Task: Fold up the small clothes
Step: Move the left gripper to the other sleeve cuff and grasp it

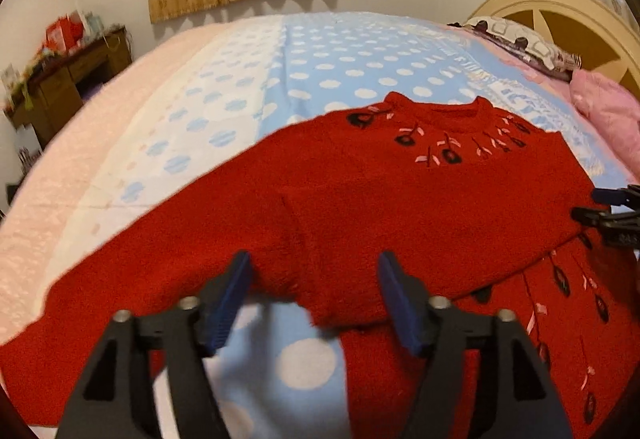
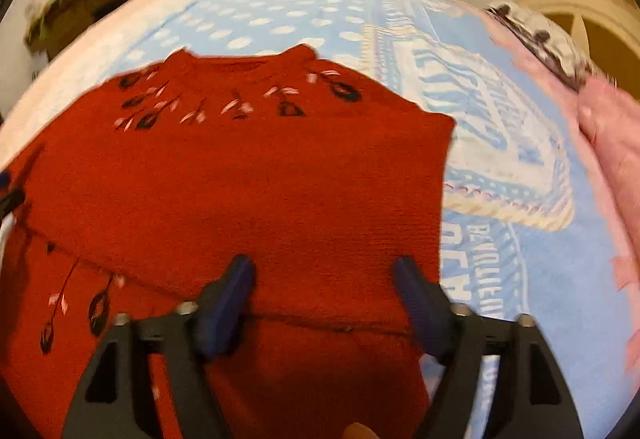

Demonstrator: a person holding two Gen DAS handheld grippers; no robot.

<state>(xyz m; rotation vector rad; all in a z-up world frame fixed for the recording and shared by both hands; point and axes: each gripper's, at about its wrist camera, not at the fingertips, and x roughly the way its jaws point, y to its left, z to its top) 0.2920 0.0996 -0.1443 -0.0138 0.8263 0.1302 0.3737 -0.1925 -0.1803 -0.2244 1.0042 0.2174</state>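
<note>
A red knitted sweater [image 1: 400, 191] with black and pink embroidery at the neck lies flat on the bed, collar pointing away; it also shows in the right wrist view [image 2: 260, 191]. One sleeve lies folded across the body, and another sleeve stretches out to the left. My left gripper [image 1: 314, 271] is open and empty, its blue pads just over the folded sleeve's edge. My right gripper [image 2: 324, 275] is open and empty above the sweater's right side. Its tips show at the right edge of the left wrist view [image 1: 600, 207].
The bed has a light blue blanket [image 1: 340, 55] with white dots and a pale pink cover [image 1: 80, 143] at the left. A pink quilt [image 1: 604, 111], a patterned pillow [image 1: 520, 39] and the headboard [image 1: 576, 19] are at the right. A cluttered wooden desk [image 1: 64, 75] stands far left.
</note>
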